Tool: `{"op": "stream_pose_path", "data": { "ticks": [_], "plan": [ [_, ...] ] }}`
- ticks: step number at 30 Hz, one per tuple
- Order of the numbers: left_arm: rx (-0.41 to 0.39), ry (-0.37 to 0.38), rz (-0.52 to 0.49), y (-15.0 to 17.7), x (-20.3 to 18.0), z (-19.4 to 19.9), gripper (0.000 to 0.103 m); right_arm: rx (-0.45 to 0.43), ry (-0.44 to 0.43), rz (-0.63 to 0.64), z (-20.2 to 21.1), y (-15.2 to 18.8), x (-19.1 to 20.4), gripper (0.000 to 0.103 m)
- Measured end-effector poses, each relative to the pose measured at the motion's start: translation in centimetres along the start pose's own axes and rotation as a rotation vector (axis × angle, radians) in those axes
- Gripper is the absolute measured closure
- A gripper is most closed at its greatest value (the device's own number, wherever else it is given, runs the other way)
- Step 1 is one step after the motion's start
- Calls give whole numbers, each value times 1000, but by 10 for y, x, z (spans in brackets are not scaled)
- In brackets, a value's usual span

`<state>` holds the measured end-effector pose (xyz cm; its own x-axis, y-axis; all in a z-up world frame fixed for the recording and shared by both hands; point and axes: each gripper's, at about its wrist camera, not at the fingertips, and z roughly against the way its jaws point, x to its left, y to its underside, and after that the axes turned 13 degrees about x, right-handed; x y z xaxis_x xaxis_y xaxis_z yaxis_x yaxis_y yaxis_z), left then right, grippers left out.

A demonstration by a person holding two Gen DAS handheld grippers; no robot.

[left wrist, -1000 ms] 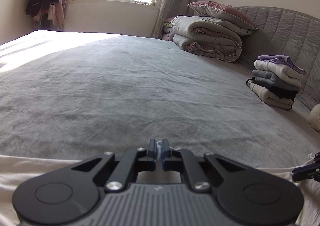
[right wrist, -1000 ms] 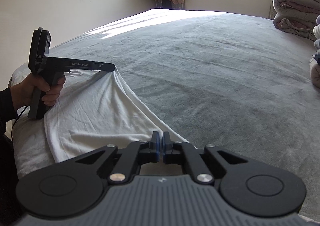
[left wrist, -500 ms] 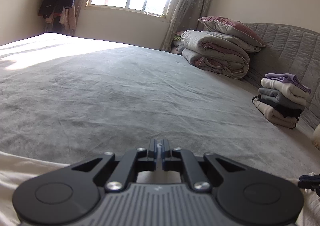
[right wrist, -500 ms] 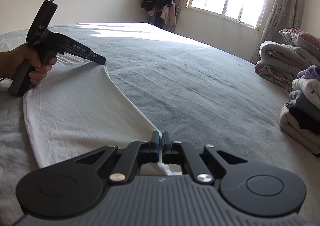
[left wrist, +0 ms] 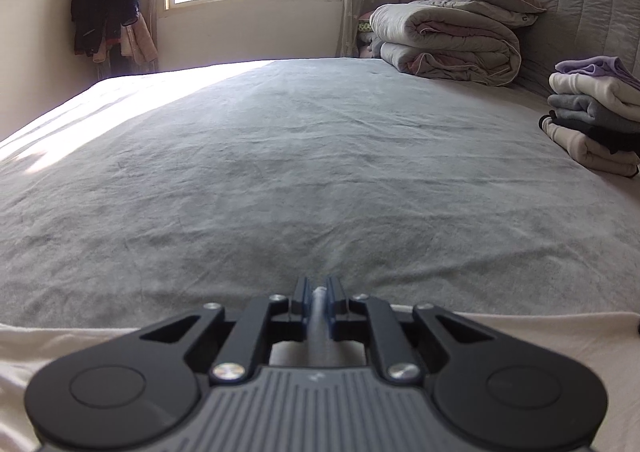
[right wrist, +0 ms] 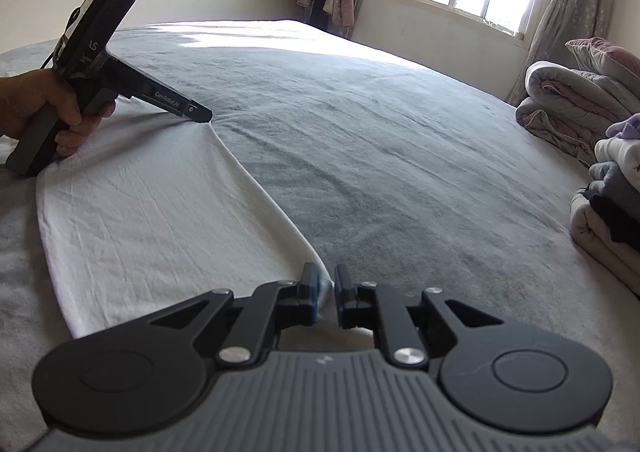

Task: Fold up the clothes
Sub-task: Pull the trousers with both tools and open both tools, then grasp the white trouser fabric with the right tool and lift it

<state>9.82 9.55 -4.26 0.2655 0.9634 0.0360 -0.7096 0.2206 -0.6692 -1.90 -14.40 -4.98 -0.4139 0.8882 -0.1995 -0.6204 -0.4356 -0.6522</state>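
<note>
A white garment (right wrist: 160, 212) lies spread flat on the grey bed cover (right wrist: 380, 140). In the right wrist view its far edge runs from my left gripper (right wrist: 202, 117) to my right gripper (right wrist: 326, 286). A hand (right wrist: 40, 108) holds the left gripper, whose tips pinch the far-left corner down at the bed. In the left wrist view the left gripper (left wrist: 318, 292) is shut on a fold of the garment (left wrist: 520, 336). My right gripper's jaws stand slightly apart, with the garment's corner lying loose between them against the left finger.
A stack of folded clothes (left wrist: 592, 120) sits at the right by the quilted headboard (left wrist: 580, 4). A rolled quilt with a pillow on top (left wrist: 444, 40) lies at the head of the bed. Coats (left wrist: 108, 24) hang in the corner beside the window.
My right gripper's jaws have parted from shut to a small gap, and the garment's corner sits loose there. Both grippers have moved the garment's edge forward and down onto the bed.
</note>
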Motion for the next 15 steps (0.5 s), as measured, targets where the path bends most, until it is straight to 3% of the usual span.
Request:
{"op": "stream_pose_path", "data": {
  "ticks": [2, 4, 15],
  "plan": [
    [14, -17, 3, -5, -2, 5, 67, 7, 11, -3, 9, -4, -6, 80],
    [30, -3, 13, -13, -5, 11, 66, 5, 21, -35, 22, -7, -18, 64],
    [119, 85, -7, -35, -57, 64, 65, 51, 62, -165, 81, 9, -72, 63]
  ]
}}
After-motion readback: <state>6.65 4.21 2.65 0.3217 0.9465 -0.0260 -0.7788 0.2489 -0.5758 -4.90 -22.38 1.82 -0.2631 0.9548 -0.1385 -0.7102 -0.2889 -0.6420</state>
